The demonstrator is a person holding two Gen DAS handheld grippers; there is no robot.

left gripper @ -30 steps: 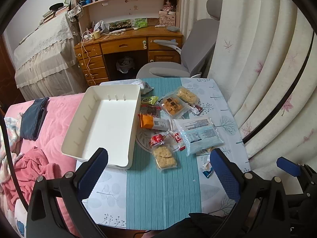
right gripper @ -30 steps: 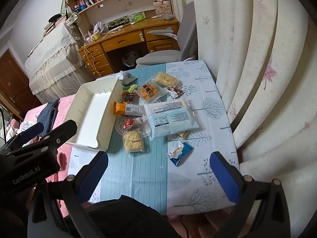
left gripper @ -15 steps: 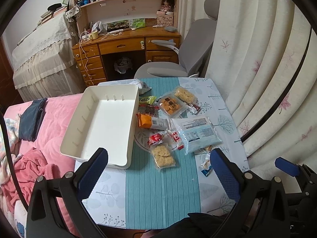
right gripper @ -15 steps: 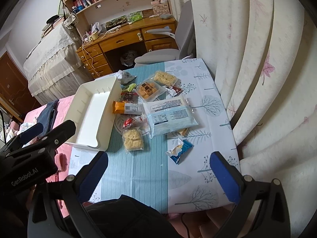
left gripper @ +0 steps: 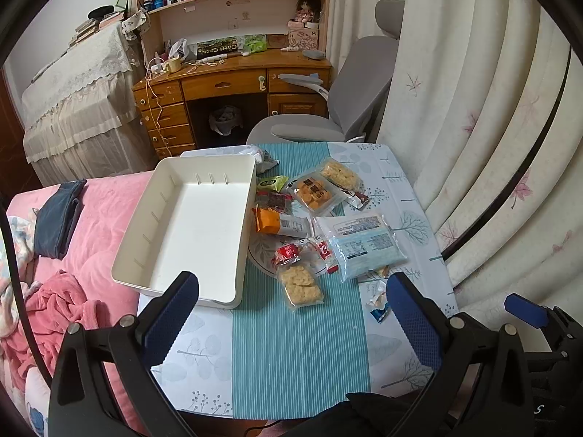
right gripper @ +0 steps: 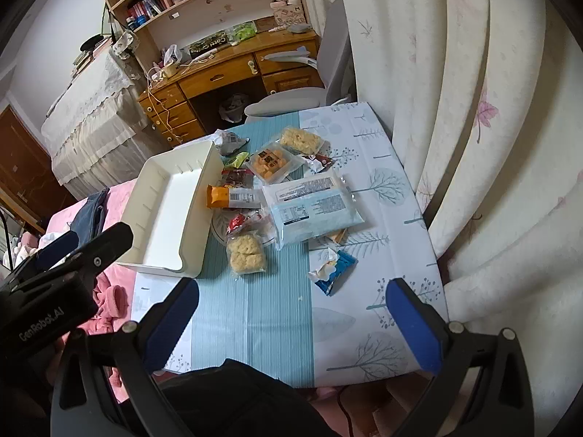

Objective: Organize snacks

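An empty white tray sits at the table's left edge. To its right lie several snack packets: a cracker pack, an orange bar, a large pale blue pack, an orange biscuit pack and a small blue wrapper. My left gripper is open and empty, high above the table's near edge. My right gripper is open and empty, also high above the near edge.
The table has a teal striped runner. A pink bed lies to the left, curtains close on the right. A grey chair and a wooden desk stand behind the table.
Both grippers have drifted slightly back and up, so the table looks a little farther away. Nothing on the table has moved.
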